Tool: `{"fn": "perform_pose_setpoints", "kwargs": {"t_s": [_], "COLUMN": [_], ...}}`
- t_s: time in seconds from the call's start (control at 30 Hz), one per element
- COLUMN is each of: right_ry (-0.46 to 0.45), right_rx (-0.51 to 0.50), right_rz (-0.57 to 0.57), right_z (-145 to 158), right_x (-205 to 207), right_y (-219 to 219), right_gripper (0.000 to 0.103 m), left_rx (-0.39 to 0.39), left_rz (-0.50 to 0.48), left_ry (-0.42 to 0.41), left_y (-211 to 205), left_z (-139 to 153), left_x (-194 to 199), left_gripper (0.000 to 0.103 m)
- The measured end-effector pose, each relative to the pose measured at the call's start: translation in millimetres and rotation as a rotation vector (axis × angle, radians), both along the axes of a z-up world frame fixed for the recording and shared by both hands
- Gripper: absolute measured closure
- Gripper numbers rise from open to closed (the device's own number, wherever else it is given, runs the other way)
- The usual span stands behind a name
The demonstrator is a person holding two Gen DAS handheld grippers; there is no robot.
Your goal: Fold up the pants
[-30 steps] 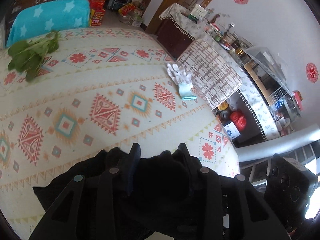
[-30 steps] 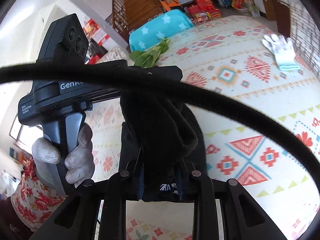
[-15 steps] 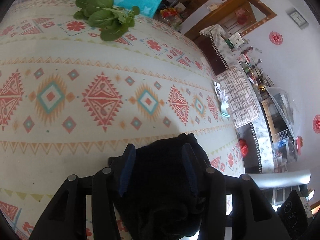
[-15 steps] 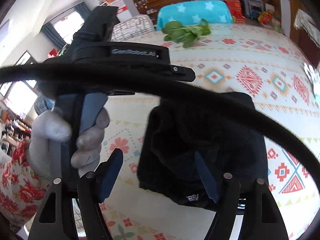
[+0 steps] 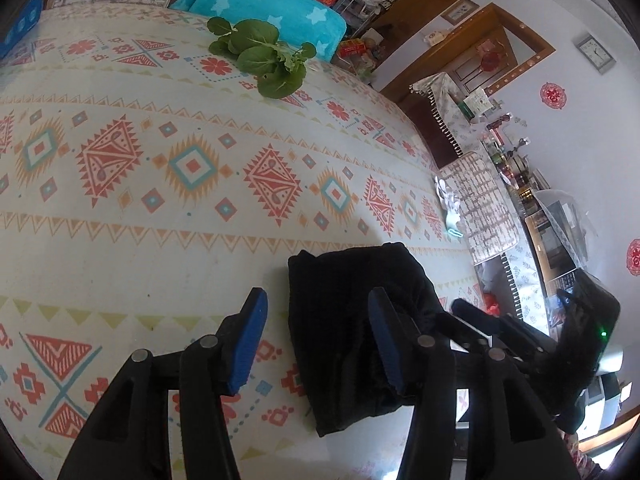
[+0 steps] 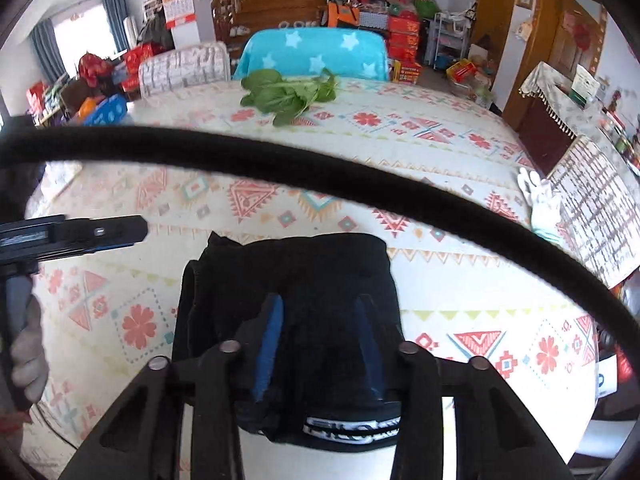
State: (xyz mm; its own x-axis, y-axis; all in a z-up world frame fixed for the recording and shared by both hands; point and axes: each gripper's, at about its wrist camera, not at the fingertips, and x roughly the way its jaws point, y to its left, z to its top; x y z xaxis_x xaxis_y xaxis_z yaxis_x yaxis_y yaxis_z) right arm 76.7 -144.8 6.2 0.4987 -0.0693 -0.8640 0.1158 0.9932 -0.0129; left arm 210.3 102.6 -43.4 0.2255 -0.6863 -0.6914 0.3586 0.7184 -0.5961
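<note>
Starting at the left: the left claw [image 5: 316, 344] is spread, its jaws have just been opening. One blue pad [image 5: 250, 344] hangs over bare patterned cloth, the other sits at the left edge of the pants [image 5: 356, 320], so nothing's pinched there. From the right camera you can see that claw poking in from the left side, with a gloved hand [image 6: 26, 356] on its handle.

Middle: the pants are a compact black bundle, folded, lying at the near edge of the bench [image 5: 160, 240]. A bit of waistband with white lettering hangs over the edge in the right view.

The right claw [image 6: 320, 340] sits right over the pants [image 6: 288, 292]. Its jaws have just been closing, and black fabric fills the gap between them, but can't tell if the pads actually bite.

Far side of the bench there's a bunch of greens [image 6: 292, 94], and well off to the right a white glove [image 6: 540, 200] near the edge. A black cable [image 6: 320, 176] loops across the right camera's view.
</note>
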Motion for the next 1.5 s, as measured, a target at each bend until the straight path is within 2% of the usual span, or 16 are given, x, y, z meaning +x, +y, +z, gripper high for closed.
{"fn": "perform_pose_setpoints", "kwargs": {"t_s": [0.13,0.2,0.27,0.33,0.47,0.6,0.7,0.77,0.83,0.9,0.97,1.1,1.27,1.37,1.43,1.5], "right_ry": [0.118,0.148,0.141,0.135,0.060,0.089,0.198,0.245,0.224,0.161,0.099,0.072,0.207,0.176,0.158,0.166], "right_rx": [0.028,0.072,0.108,0.158,0.200,0.114,0.073,0.047,0.081,0.171,0.191,0.084,-0.086,-0.216,-0.227,-0.181], "right_rz": [0.090,0.131,0.175,0.204,0.151,0.128,0.151,0.152,0.152,0.121,0.112,0.098,0.113,0.142,0.149,0.137], "right_z": [-36,-49,-49,-40,-18,-17,-48,-70,-67,-46,-23,-6,-54,-72,-73,-68], "right_x": [23,31,35,35,41,64,83,95,97,91,80,43,22,27,33,38], "right_y": [36,57,69,72,48,52,67,72,70,56,46,41,64,82,86,80], "right_gripper": [0.064,0.072,0.072,0.063,0.060,0.060,0.060,0.055,0.049,0.049,0.048,0.042,0.042,0.038,0.037,0.037], "left_rx": [-0.022,-0.015,0.000,0.006,-0.003,-0.020,-0.022,-0.009,0.010,0.034,0.045,0.035,0.026,0.024,0.025,0.031], "left_rz": [0.021,0.037,0.053,0.068,0.098,0.105,0.106,0.108,0.112,0.122,0.132,0.139,0.131,0.119,0.113,0.109], "left_ry": [0.015,0.011,0.006,0.010,0.020,0.029,0.038,0.025,0.006,-0.010,-0.011,0.005,0.018,0.013,0.007,0.002], "left_y": [14,22,29,34,46,49,47,48,50,54,59,64,58,55,53,54], "left_z": [-3,-4,-5,-7,-11,-14,-15,-13,-9,-7,-7,-12,-15,-12,-10,-8], "left_x": [-9,-11,-11,-11,-12,-16,-17,-20,-23,-25,-26,-25,-23,-24,-26,-29], "left_gripper": [0.052,0.051,0.050,0.050,0.050,0.050,0.050,0.050,0.050,0.046,0.045,0.045,0.045,0.045,0.045,0.045]}}
